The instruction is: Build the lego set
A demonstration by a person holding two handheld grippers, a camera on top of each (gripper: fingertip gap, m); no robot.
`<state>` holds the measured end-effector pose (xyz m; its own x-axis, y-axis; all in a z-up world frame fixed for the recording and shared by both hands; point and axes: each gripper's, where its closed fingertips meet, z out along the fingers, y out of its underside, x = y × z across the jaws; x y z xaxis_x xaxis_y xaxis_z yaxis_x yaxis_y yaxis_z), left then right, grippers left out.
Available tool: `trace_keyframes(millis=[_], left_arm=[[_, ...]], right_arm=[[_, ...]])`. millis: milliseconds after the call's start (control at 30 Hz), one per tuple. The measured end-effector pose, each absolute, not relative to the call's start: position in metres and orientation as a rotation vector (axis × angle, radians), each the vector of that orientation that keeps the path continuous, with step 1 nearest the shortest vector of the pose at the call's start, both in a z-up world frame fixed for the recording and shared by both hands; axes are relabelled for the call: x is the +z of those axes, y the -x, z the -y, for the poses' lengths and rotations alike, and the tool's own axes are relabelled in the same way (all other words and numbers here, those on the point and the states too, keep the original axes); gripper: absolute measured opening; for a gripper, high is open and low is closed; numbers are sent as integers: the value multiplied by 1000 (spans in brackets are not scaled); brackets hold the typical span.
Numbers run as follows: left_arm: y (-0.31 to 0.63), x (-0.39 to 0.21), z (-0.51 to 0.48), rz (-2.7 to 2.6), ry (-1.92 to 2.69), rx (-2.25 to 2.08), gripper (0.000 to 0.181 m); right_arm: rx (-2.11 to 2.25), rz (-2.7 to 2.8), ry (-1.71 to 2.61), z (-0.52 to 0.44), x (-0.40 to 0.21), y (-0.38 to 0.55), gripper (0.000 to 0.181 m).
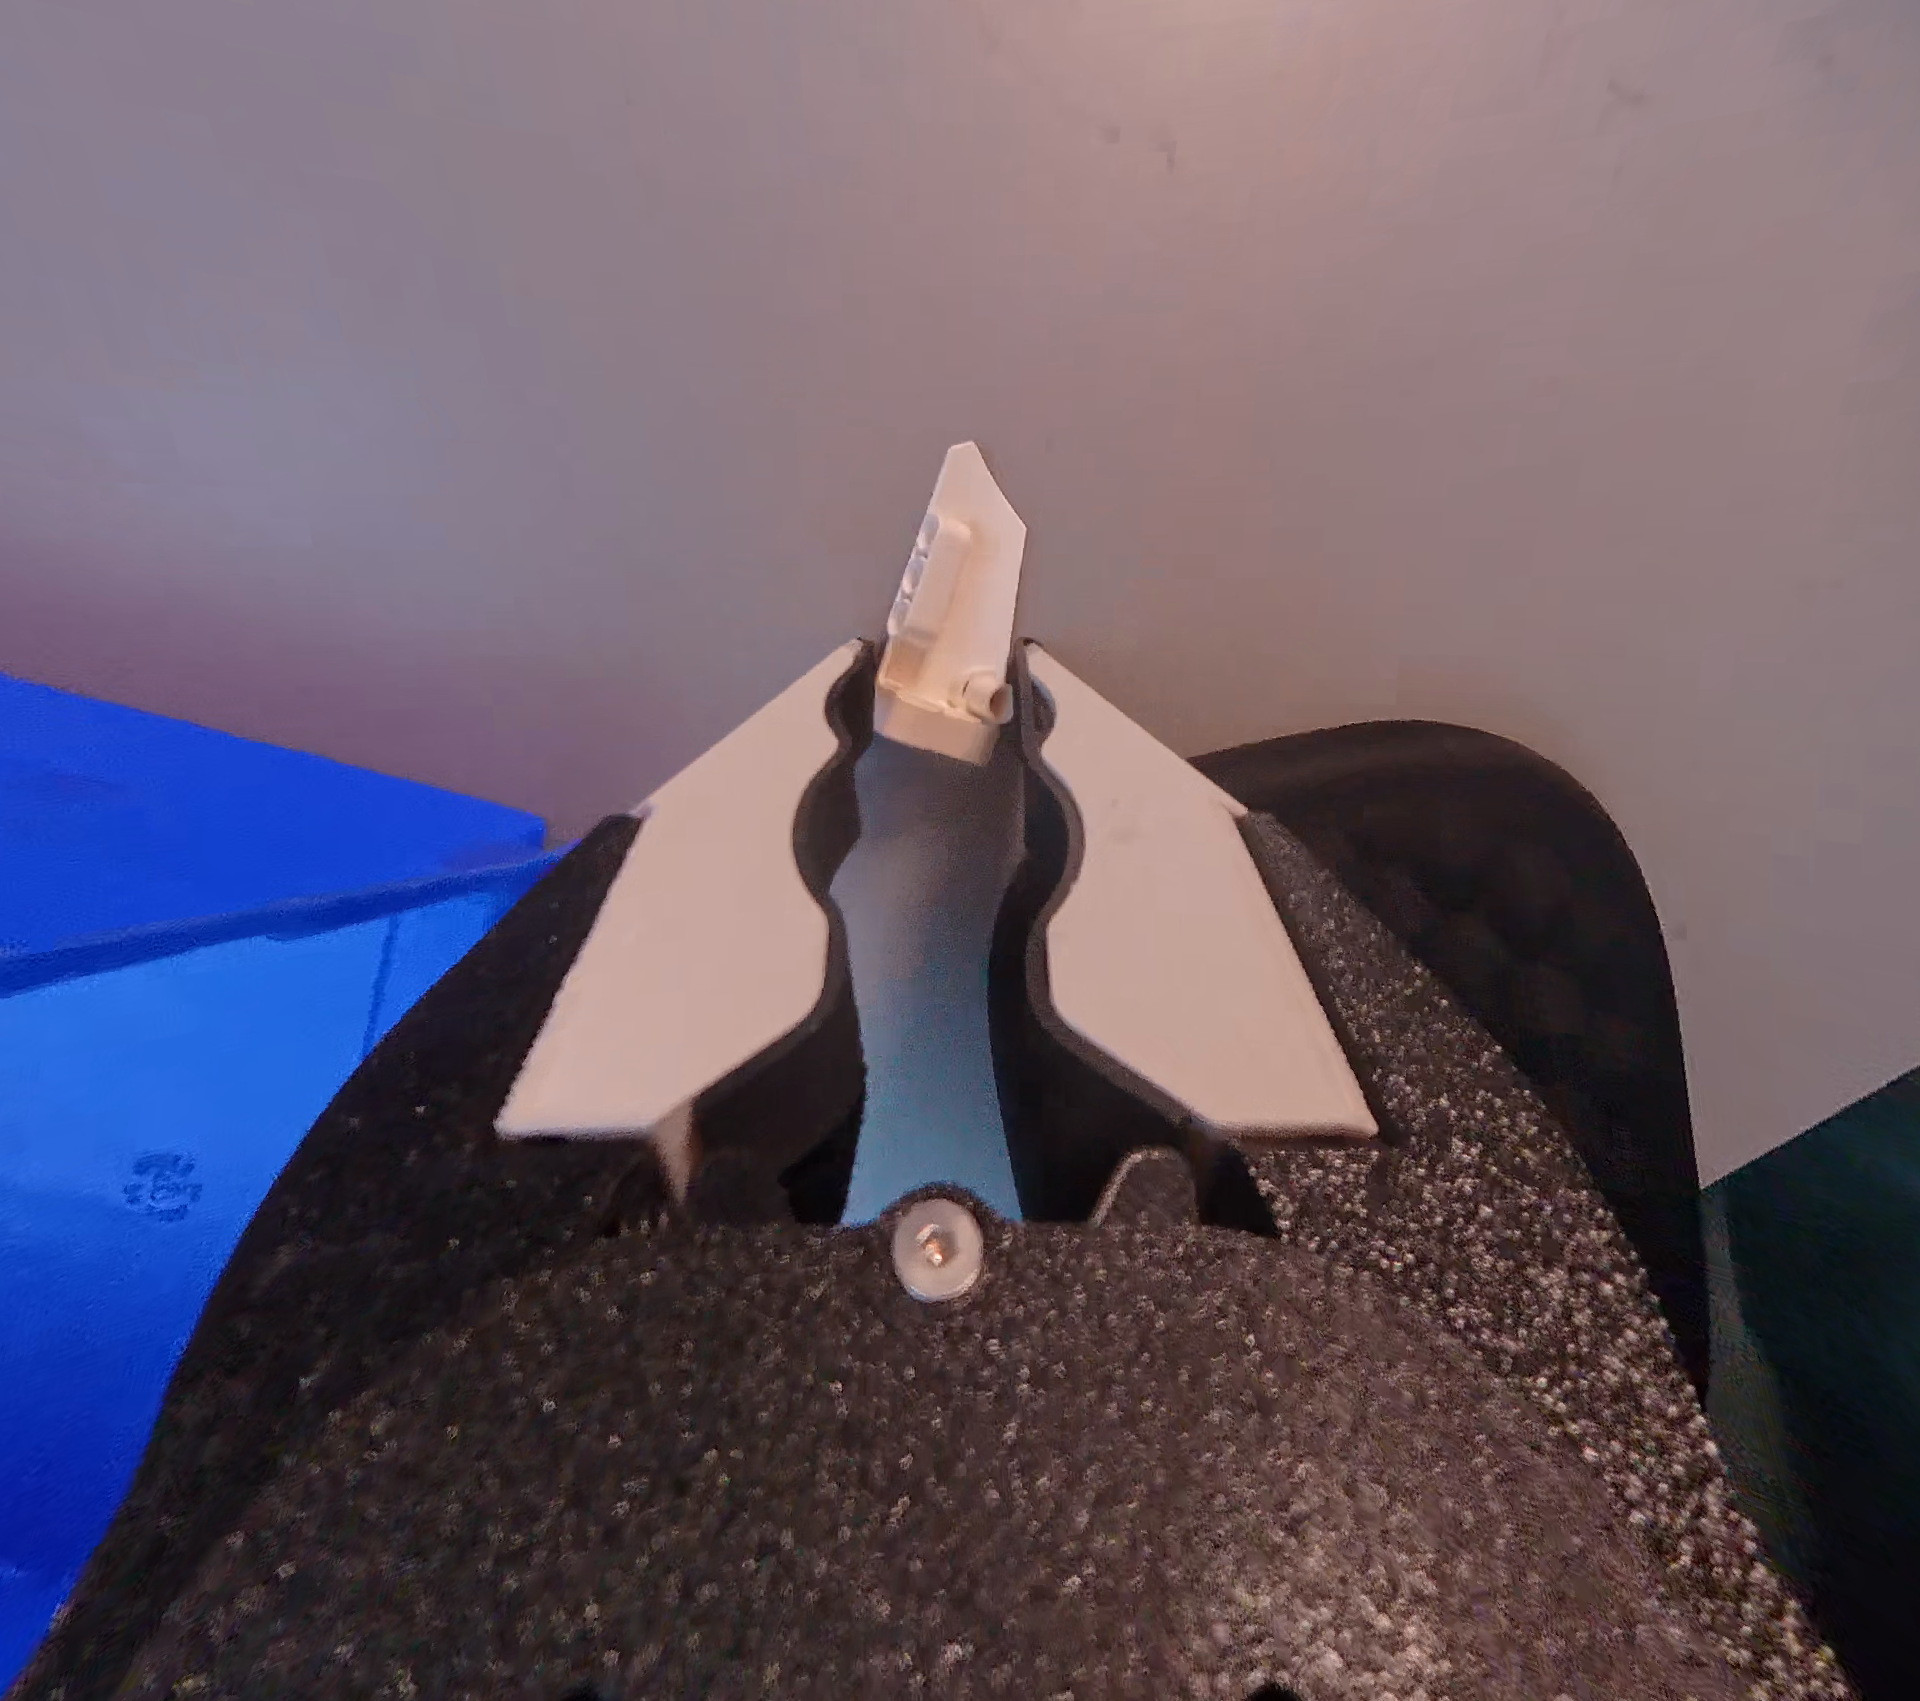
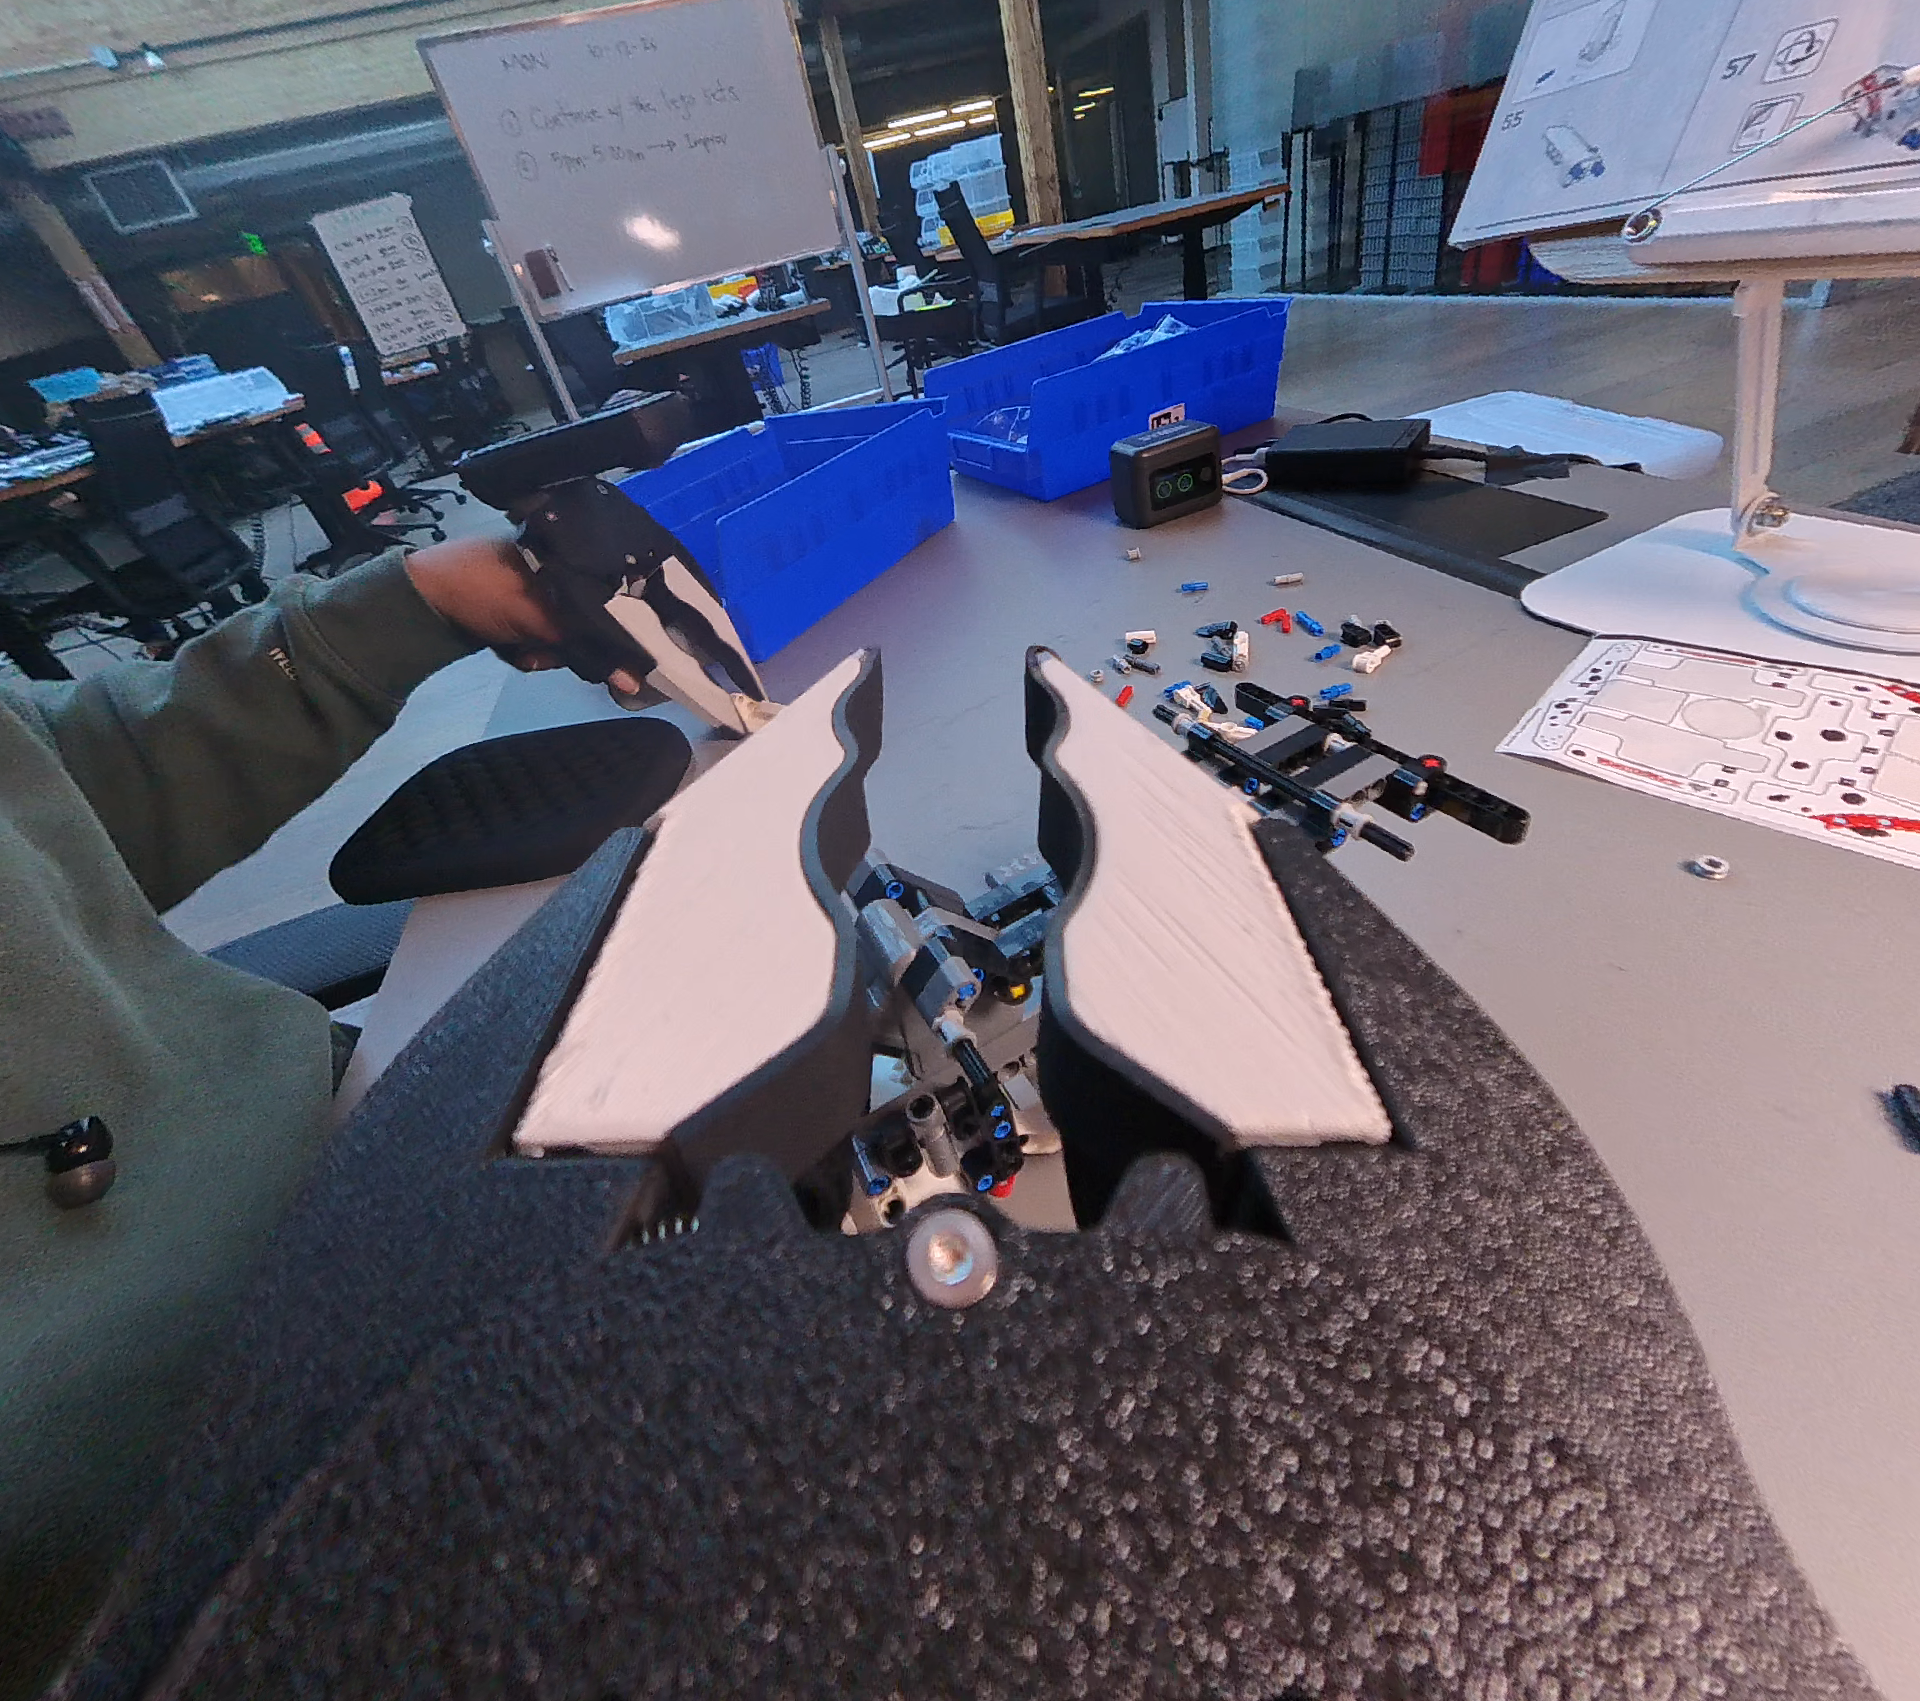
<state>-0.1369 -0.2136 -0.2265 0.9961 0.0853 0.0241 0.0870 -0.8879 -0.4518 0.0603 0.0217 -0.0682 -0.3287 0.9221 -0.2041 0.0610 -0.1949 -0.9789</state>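
In the left wrist view my left gripper (image 1: 943, 664) is shut on a white lego panel piece (image 1: 966, 571) that sticks out past the fingertips over the grey table (image 1: 1039, 197). The right wrist view also shows this gripper (image 2: 750, 716), held by a hand at the table's left edge. My right gripper (image 2: 956, 664) has its jaws part closed around a black and grey lego assembly (image 2: 935, 1007) with blue pins, which fills the gap deep between the fingers. A second black beam assembly (image 2: 1340, 768) lies on the table to the right, with several small loose parts (image 2: 1247, 643) behind it.
Two blue bins (image 2: 831, 508) (image 2: 1112, 394) stand at the back, one also at the left (image 1: 208, 976). A booklet stand (image 2: 1766, 571), a sticker sheet (image 2: 1745, 737), a black charger (image 2: 1164, 472) and a small nut (image 2: 1709, 867) are to the right. A black chair armrest (image 2: 509, 804) is beside the table. The left gripper's tips are roughly 35 centimeters from the right gripper's. My right gripper's tips are some 25 centimeters from the small nut (image 2: 1709, 867).
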Motion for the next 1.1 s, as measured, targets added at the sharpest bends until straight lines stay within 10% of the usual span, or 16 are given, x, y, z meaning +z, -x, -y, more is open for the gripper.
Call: trace_keyframes(millis=[367, 1100], left_arm=[[215, -87, 250, 299, 2263, 390, 6], [382, -208, 240, 779, 2562, 248, 28]], right_arm=[[1607, 1336, 1224, -30, -70, -67, 25], [1569, 1339, 1288, -36, -87, -66, 24]])
